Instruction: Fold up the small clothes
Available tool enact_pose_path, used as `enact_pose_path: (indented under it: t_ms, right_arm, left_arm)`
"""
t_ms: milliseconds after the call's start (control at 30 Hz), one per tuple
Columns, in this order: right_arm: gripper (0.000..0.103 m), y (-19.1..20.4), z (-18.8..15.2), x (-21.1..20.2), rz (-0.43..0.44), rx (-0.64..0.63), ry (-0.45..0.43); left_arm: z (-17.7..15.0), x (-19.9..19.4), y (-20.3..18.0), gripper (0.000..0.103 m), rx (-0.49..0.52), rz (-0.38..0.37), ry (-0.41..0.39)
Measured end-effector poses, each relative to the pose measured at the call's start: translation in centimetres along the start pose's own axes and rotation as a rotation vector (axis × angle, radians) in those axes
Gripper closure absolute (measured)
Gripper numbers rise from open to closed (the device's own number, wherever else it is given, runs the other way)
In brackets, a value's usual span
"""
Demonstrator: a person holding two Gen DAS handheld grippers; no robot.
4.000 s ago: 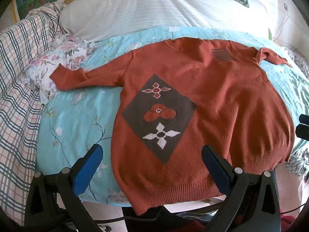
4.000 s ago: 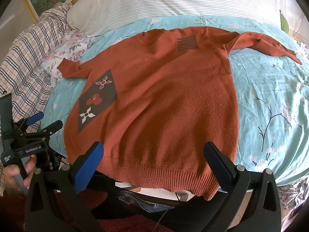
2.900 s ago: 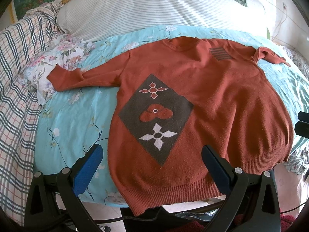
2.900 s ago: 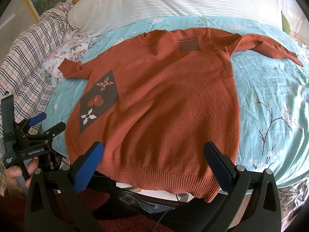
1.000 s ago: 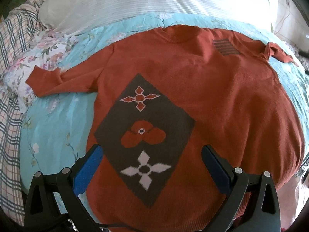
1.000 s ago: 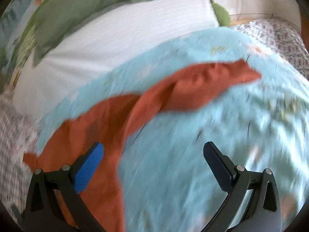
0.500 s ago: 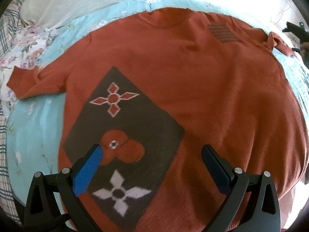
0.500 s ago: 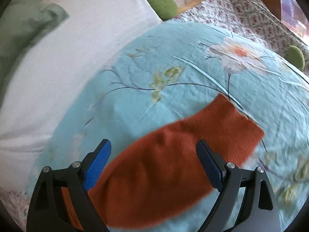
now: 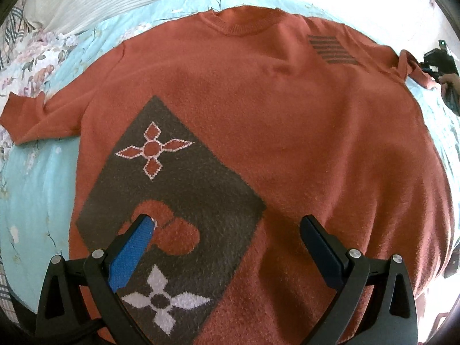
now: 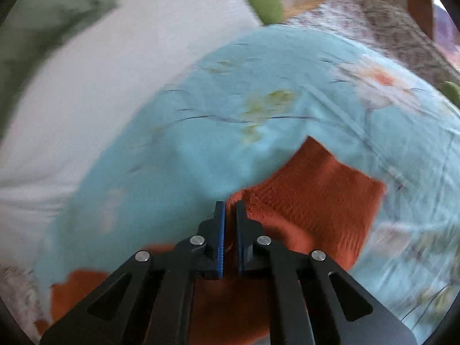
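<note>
Well, the biggest thing ahead of my left gripper (image 9: 227, 227) is the pale blue floral bedspread (image 9: 34, 178), and spread flat across it is the rust-orange knitted sweater (image 9: 258, 132), collar at the far end and its dark diamond panel with flower motifs (image 9: 172, 201) directly beneath and forward of the blue-padded fingers. That gripper hangs above the fabric with its jaws spread wide and nothing between them. My right gripper (image 10: 228, 210) is out at the sweater's right sleeve cuff (image 10: 313, 201), with the jaws drawn almost together and a ridge of the orange knit pinched between the pads; the rest of the cuff lies just ahead and to the right of the fingertips. My main worry is the bedspread: it bunches close against the pinch on the left, and I cannot tell whether a fold of it is caught too, in which case lifting the sleeve would drag the bedding and shift the whole sweater. The bite also looks shallow, so soft knit could slip free partway through the fold. The right view is blurred, so a fast swing might land the sleeve crooked. With nothing pinning the body, it may creep sideways.
</note>
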State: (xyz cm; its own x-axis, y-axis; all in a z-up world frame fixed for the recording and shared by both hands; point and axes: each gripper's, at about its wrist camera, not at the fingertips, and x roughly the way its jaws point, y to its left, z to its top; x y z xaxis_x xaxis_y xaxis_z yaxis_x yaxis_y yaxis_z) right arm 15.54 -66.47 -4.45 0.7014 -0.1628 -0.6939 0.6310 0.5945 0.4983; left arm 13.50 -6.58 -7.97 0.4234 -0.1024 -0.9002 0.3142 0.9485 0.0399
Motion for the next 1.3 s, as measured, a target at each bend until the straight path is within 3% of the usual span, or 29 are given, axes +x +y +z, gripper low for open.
enact_pose_path:
  t_ms: [300,600,733,867,933,1000,1033,1067,1300]
  right_arm:
    - [0.096,14.2,-8.8,-5.6,0.373,-0.235,0.047]
    - [0.096,30.3,-22.5,-7.3,0.747,-0.535,0.205]
    - [0.096,33.5,-28.3,-6.3,0.841,-0.615,0.317]
    - [0.095,34.9,-32.1,-4.5,0.867,-0.658,0.421]
    - [0.092,34.4,-33.4,-3.0,0.872,-0.649,0.519]
    - [0.077,34.0,-34.4,-2.0,0.853,-0.654,0.576]
    - [0.061,33.9,-34.7,-1.8,0.840,-0.667,0.589]
    - [0.050,33.4,-35.1,-1.8,0.823,-0.687,0.594]
    - [0.048,28.3,-33.5,-3.5,0.792,-0.734,0.550]
  left_arm:
    - [-1.0,-1.7,0.4,0.001,-0.019,-0.033,-0.036]
    - [-2.0,-2.9,2.8,0.001,-0.094,-0.044,-0.059]
    - [-2.2,-3.0,4.9,0.001,-0.158,-0.044,-0.070]
    - [-2.3,-2.9,7.0,0.001,-0.213,-0.051,-0.075]
    - [-2.2,-2.8,8.0,0.001,-0.238,-0.057,-0.079]
    - [-2.0,-2.7,8.9,0.001,-0.259,-0.069,-0.086]
    - [-1.5,-2.4,9.6,0.001,-0.270,-0.083,-0.088]
    - [-1.2,-2.3,10.0,0.001,-0.276,-0.094,-0.089]
    - [5.7,0.1,10.9,0.002,-0.239,-0.217,-0.097]
